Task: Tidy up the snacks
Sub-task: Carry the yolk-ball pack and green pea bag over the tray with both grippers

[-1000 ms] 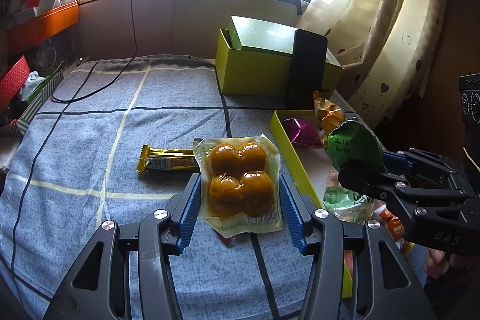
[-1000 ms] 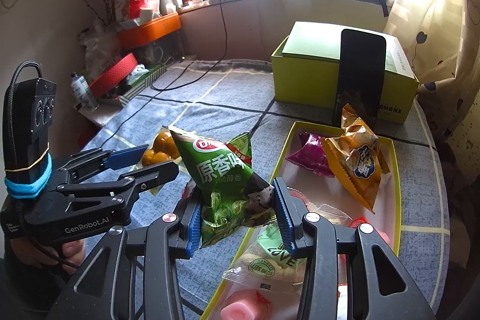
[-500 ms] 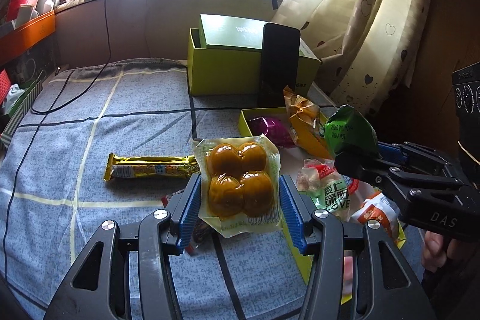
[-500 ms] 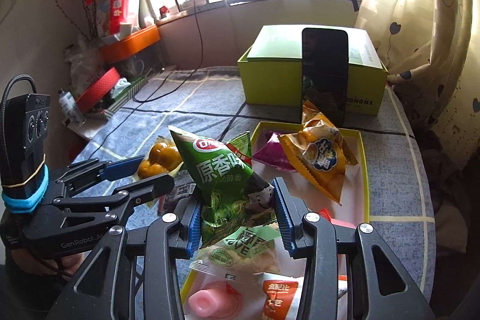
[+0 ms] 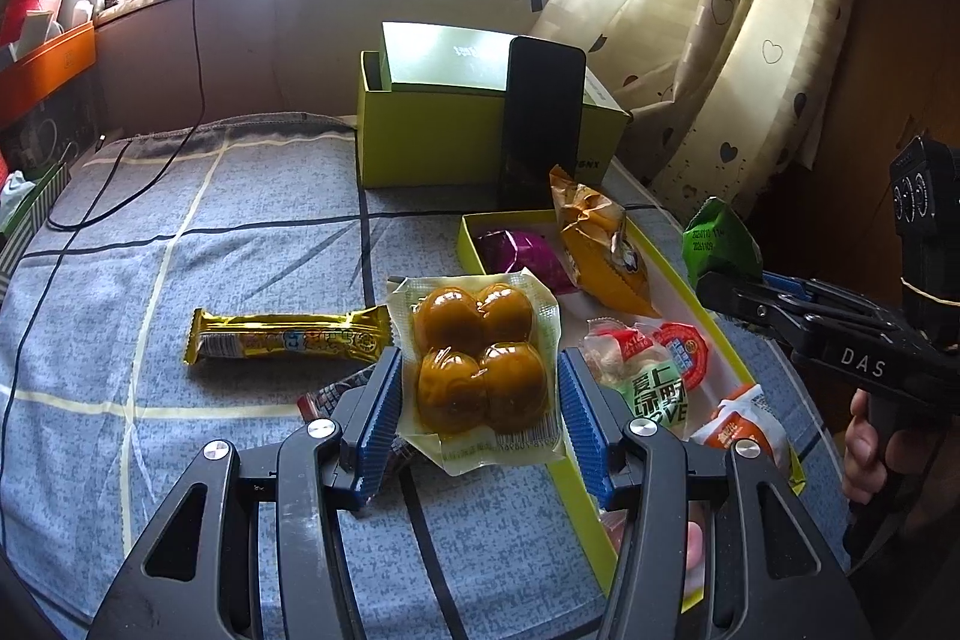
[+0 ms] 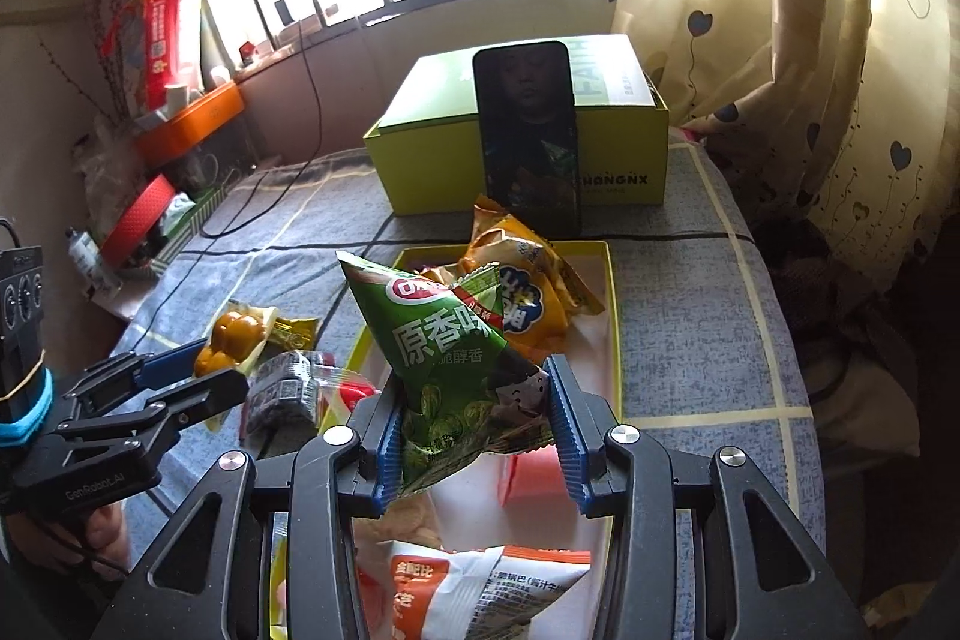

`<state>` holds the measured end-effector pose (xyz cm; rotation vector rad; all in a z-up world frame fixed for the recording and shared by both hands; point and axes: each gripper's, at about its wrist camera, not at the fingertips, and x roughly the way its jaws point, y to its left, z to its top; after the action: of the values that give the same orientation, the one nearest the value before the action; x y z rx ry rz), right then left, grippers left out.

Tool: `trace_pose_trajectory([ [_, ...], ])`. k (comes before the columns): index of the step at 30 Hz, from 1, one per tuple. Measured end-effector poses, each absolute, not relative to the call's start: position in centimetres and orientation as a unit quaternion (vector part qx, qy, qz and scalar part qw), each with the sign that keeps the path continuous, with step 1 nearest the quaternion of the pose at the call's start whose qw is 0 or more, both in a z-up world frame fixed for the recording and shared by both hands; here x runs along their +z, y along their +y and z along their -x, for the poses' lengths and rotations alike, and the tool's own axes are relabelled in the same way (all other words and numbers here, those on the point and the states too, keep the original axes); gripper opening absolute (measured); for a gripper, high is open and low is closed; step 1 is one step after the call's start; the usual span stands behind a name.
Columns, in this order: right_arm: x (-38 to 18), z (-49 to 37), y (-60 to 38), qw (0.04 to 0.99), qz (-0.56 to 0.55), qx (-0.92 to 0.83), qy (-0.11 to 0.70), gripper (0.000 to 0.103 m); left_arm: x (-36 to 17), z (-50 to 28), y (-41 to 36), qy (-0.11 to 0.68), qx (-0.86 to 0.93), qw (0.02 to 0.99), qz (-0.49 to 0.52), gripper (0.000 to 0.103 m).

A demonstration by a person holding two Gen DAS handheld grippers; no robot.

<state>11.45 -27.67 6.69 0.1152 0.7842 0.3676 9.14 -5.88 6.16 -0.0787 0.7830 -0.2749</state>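
My left gripper (image 5: 477, 394) is shut on a clear pack of four brown eggs (image 5: 480, 358), held above the blue cloth by the left rim of the yellow tray (image 5: 576, 496). My right gripper (image 6: 474, 430) is shut on a green snack bag (image 6: 456, 358), held over the tray (image 6: 613, 316). The tray holds an orange bag (image 5: 600, 250), a purple pack (image 5: 522, 256) and several small packs (image 5: 654, 370). A gold bar (image 5: 288, 337) and a dark pack (image 6: 285, 391) lie on the cloth left of the tray.
A green box (image 5: 480, 130) with a black phone (image 5: 540, 124) leaning on it stands behind the tray. A black cable (image 5: 120, 172) runs over the cloth at left. A heart-print curtain (image 5: 750, 40) hangs at right. Clutter (image 6: 174, 130) lines the window side.
Both grippers moved rightward, toward the tray, each still holding its pack. The right gripper with the green bag now hangs over the tray's near part.
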Motion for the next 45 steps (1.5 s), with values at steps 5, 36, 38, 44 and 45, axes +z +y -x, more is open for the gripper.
trace_pose_trajectory([
  [5, 5.6, -12.3, -28.1, 0.903, -0.060, 0.169, 0.392, 0.040, 6.1, -9.3, -6.0, 0.381, -0.135, 0.914, 0.037, 0.052],
  [36, 4.6, -12.9, -30.4, 0.909, -0.097, 0.188, 0.359, 0.048, 5.5, -13.8, -10.7, 0.392, -0.165, 0.905, 0.006, 0.053],
  [38, 4.6, -12.9, -30.5, 0.909, -0.097, 0.188, 0.358, 0.048, 5.4, -14.2, -11.2, 0.394, -0.170, 0.903, 0.003, 0.053],
  [44, 4.5, -12.7, -30.7, 0.910, -0.097, 0.189, 0.356, 0.048, 4.1, -15.2, -12.8, 0.414, -0.186, 0.891, -0.006, 0.054],
  [45, 4.5, -12.7, -30.7, 0.910, -0.097, 0.189, 0.356, 0.048, 3.8, -15.4, -13.0, 0.417, -0.188, 0.889, -0.007, 0.054],
])
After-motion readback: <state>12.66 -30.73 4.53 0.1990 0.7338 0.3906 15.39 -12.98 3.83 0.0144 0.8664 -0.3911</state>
